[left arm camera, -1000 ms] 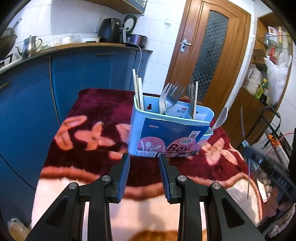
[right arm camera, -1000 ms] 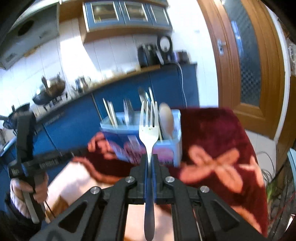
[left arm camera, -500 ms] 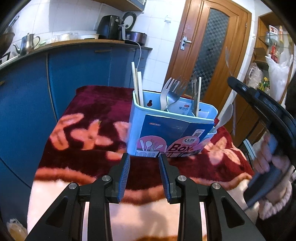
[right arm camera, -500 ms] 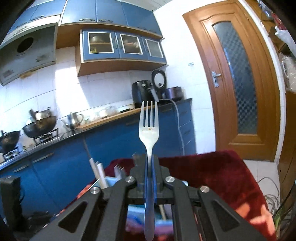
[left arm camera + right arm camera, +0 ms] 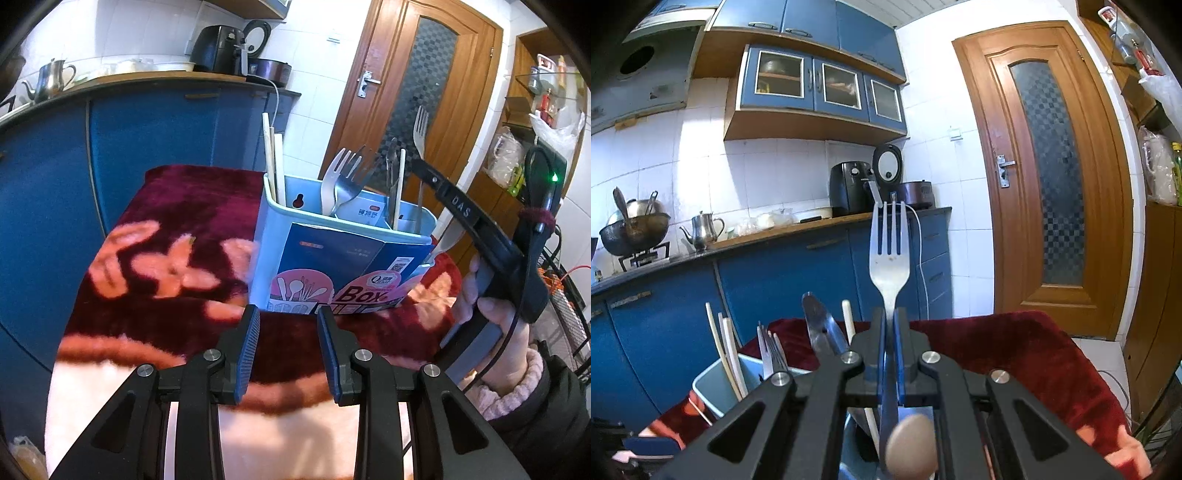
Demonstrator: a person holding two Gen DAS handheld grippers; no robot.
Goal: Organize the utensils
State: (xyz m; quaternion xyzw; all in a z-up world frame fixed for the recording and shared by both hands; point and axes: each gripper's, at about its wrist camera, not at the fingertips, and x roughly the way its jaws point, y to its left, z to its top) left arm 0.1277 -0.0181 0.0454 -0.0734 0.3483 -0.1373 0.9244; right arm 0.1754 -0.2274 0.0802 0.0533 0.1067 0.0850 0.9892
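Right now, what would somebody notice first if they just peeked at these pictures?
Probably the shiny fork standing tines-up, pinched in the right gripper above the blue utensil box. That box sits on a red flowered blanket, already bristling with forks and chopsticks, while the left gripper waits open before it.

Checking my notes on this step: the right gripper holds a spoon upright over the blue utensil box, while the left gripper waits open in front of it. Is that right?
One thing is off: the right gripper holds a fork, not a spoon; the right wrist view shows its tines above the shut jaws. The rest stands: it is upright over the blue utensil box, and the left gripper waits open in front of it.
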